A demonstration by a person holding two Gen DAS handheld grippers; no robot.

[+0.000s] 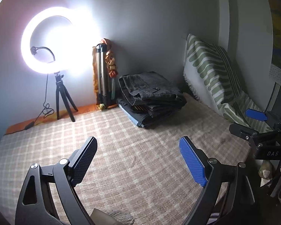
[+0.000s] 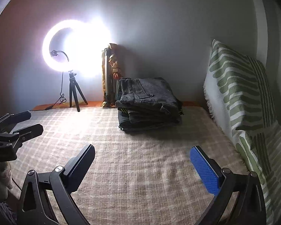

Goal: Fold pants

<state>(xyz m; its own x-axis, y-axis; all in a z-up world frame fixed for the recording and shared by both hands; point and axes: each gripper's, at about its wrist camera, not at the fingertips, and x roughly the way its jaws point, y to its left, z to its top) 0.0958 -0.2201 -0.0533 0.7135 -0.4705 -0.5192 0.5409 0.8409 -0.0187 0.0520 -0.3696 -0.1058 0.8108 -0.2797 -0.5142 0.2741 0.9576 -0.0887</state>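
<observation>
A stack of folded dark pants point(image 1: 149, 97) lies at the far side of the checked beige bed cover point(image 1: 121, 159), near the wall; it also shows in the right wrist view point(image 2: 148, 103). My left gripper point(image 1: 138, 161) is open and empty, held over the bare cover well short of the stack. My right gripper point(image 2: 142, 168) is open and empty too, over the cover in front of the stack. The right gripper shows at the right edge of the left wrist view point(image 1: 256, 123), and the left gripper at the left edge of the right wrist view point(image 2: 20, 125).
A lit ring light on a small tripod point(image 1: 46, 41) stands at the far left with its cable trailing. A folded tripod with cloth point(image 1: 103, 75) leans on the wall. A green-and-white patterned cushion point(image 1: 211, 75) leans along the right wall point(image 2: 241, 97).
</observation>
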